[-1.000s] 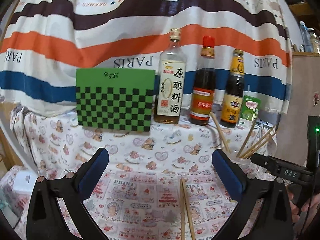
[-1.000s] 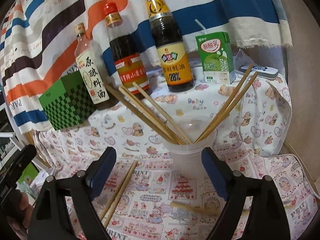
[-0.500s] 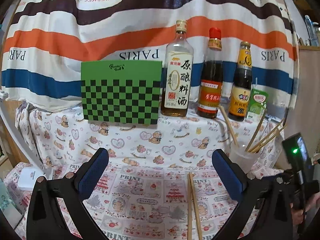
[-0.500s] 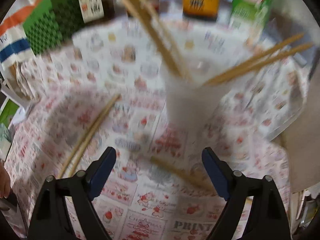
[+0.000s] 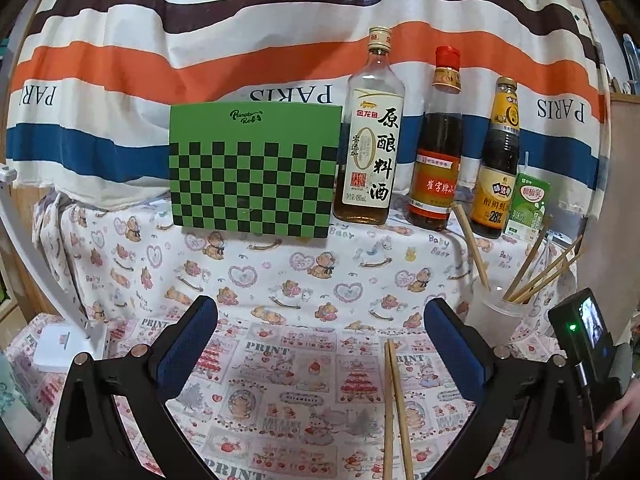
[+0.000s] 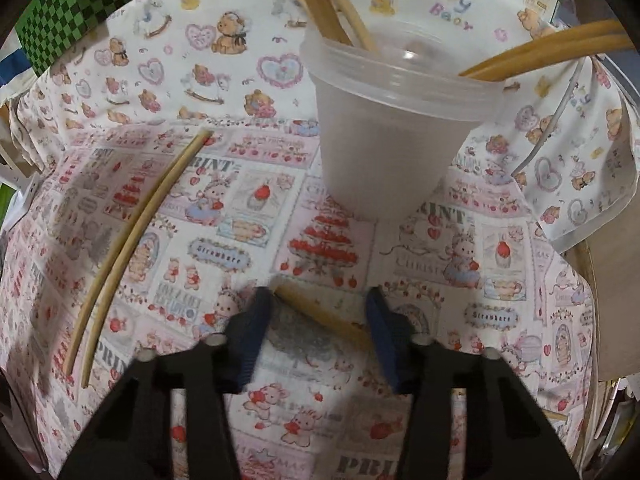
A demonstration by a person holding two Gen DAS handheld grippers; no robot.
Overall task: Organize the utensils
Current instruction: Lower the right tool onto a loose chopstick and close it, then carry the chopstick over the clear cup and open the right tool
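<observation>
A translucent plastic cup (image 6: 384, 152) stands on the printed cloth and holds several wooden chopsticks (image 6: 560, 44). In front of it a single chopstick (image 6: 320, 313) lies slantwise. My right gripper (image 6: 318, 294) points steeply down over that chopstick. Its jaws are closing with the chopstick between them, and the pads do not press on it. A pair of chopsticks (image 6: 132, 236) lies to the left. In the left wrist view my left gripper (image 5: 320, 336) hovers open and empty, with that pair (image 5: 396, 400) just right of its middle and the cup (image 5: 494, 316) beyond its right finger.
Three sauce bottles (image 5: 370, 140), a green checked box (image 5: 252, 176) and a green milk carton (image 5: 528, 208) line the back against a striped cloth. A white box (image 5: 64, 344) sits far left. A hand (image 5: 616, 412) holds the black right-hand device (image 5: 580, 340). A white cable (image 6: 556, 120) runs right of the cup.
My right gripper has tipped downward and sunk toward the cloth, and its jaws have narrowed around the single chopstick. The left gripper has barely moved and stays open.
</observation>
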